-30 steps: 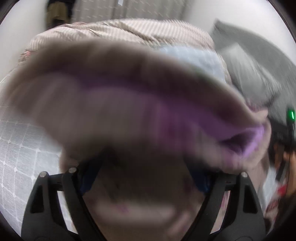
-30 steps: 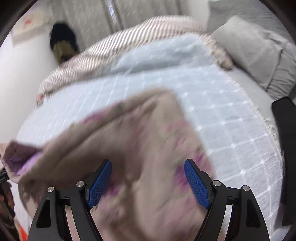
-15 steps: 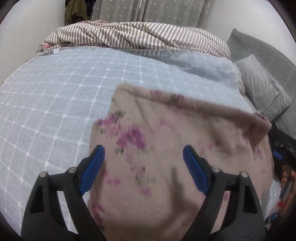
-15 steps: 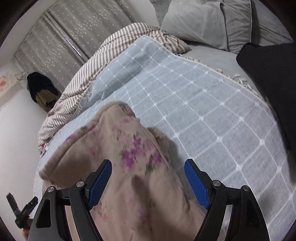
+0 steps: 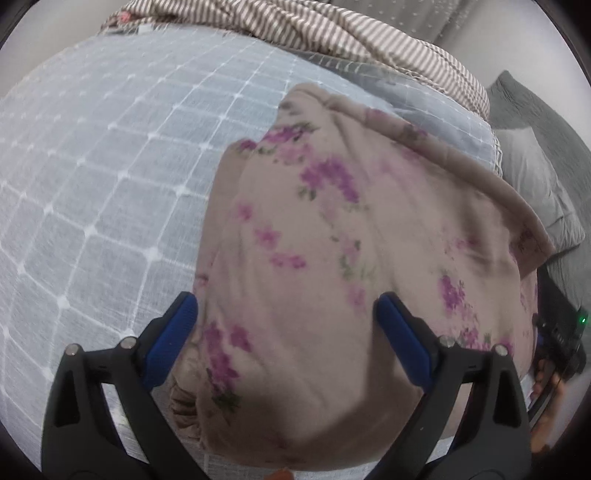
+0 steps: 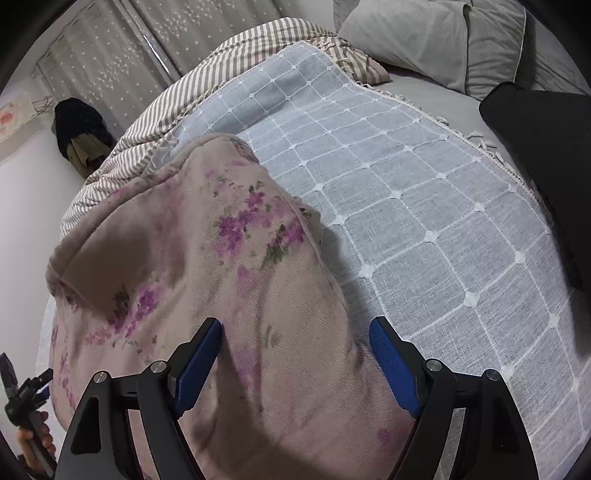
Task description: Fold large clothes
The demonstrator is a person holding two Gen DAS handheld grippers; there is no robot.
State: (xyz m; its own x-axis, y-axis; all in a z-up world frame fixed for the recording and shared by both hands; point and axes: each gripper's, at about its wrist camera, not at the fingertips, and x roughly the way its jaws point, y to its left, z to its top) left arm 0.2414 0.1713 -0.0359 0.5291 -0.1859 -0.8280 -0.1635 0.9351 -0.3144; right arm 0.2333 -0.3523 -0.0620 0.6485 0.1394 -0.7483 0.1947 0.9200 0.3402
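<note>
A beige garment with purple flowers (image 5: 332, 240) lies folded on the light blue checked bedspread (image 5: 92, 166). My left gripper (image 5: 286, 325) is open, its blue pads either side of the garment's near left part. In the right wrist view the same garment (image 6: 207, 266) lies on the bedspread (image 6: 424, 221). My right gripper (image 6: 295, 350) is open over the garment's near right part, holding nothing. The left gripper also shows at the right wrist view's lower left edge (image 6: 26, 398).
A striped brown and white blanket (image 5: 351, 33) is bunched at the far side of the bed. Grey pillows (image 6: 436, 37) lie at the head. A black object (image 6: 546, 122) sits at the right edge. Curtains (image 6: 129, 55) hang behind.
The garment was blurred and in the air a second ago; it now lies flat on the bedspread. Both grippers are open over its near edge.
</note>
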